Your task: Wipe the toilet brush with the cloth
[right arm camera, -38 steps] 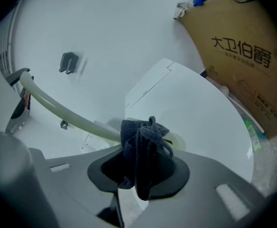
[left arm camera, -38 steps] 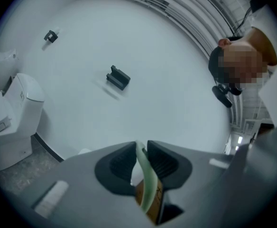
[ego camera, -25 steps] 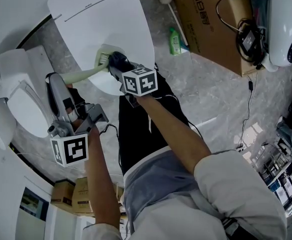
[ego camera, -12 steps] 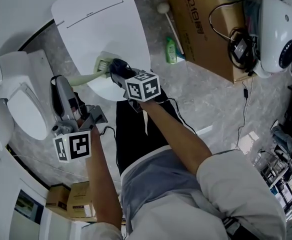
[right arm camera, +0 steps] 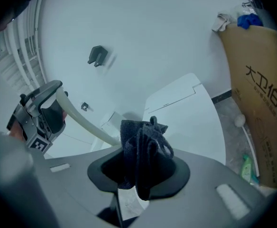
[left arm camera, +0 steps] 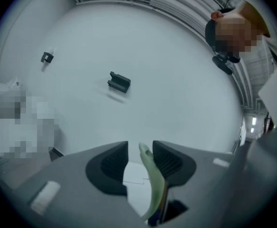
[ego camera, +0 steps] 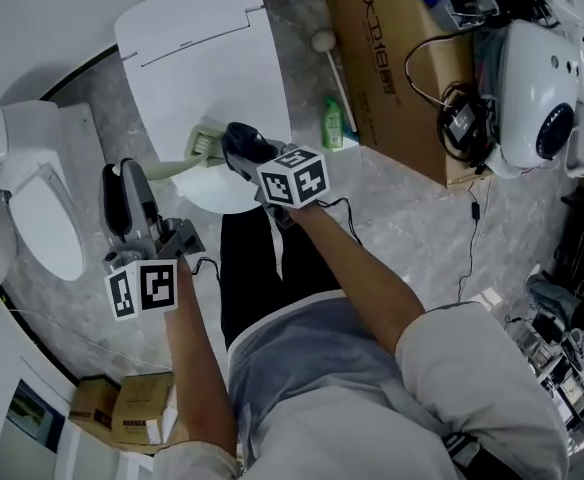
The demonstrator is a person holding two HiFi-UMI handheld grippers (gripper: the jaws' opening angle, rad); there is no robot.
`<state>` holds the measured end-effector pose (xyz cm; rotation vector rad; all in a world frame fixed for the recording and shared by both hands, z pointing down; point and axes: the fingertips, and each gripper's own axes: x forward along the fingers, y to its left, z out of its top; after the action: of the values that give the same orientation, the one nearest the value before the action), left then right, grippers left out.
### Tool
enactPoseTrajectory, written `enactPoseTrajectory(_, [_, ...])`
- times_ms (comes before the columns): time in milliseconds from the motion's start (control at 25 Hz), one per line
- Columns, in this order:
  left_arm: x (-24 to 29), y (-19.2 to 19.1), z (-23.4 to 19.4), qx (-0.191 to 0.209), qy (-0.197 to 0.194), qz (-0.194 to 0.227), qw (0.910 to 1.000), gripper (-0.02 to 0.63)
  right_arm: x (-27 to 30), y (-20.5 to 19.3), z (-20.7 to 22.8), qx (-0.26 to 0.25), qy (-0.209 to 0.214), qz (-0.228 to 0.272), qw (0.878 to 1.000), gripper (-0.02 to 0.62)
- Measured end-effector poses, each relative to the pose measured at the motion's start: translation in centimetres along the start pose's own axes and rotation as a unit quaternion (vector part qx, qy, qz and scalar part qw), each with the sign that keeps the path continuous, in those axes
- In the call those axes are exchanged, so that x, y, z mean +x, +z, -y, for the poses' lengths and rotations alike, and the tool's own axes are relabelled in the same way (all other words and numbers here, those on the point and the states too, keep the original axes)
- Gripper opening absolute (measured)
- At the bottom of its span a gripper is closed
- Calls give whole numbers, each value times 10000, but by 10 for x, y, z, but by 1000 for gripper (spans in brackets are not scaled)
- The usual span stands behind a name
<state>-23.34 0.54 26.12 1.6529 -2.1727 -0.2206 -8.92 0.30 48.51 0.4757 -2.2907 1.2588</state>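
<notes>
The toilet brush is pale green, with its bristled head over the front of a closed white toilet lid. My left gripper is shut on the curved handle; in the left gripper view the handle lies against the right jaw of the gripper. My right gripper is shut on a dark bunched cloth, which sits right beside the brush head. In the right gripper view the handle runs behind the cloth, and the brush head is hidden.
A second toilet stands at the left. A cardboard box, a green bottle, a white appliance and cables lie on the grey floor to the right. The person's legs are below the grippers.
The head view has drifted, so everything sits slightly lower and to the right. Both grippers keep their hold, and the cloth stays beside the brush head.
</notes>
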Motion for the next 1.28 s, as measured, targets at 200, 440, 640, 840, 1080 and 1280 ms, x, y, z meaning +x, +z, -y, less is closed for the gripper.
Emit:
enactPoseTrajectory(200, [-9, -2, 9, 17, 81, -3, 10000, 0, -22, 17, 0, -299, 44, 0, 9995, 98])
enactPoseTrajectory(440, [-19, 2, 15, 75, 122, 12, 9999, 0, -40, 23, -17, -677, 216, -119, 9974, 98])
enactPoseTrajectory(640, [-30, 8, 16, 177, 249, 114, 9995, 0, -59, 23, -33, -933, 377, -213, 9947, 98])
enactPoseTrajectory(840, [-44, 21, 12, 248, 383, 230, 9987, 0, -77, 28, -60, -1356, 633, -262, 9884, 98])
enactPoseTrajectory(1080, [-75, 38, 5, 462, 767, 389, 9952, 0, -105, 43, -84, -1839, 833, -213, 9792, 100])
enactPoseTrajectory(1280, [-106, 48, 4, 477, 978, 487, 9929, 0, -131, 57, -99, -2075, 817, -261, 9745, 100])
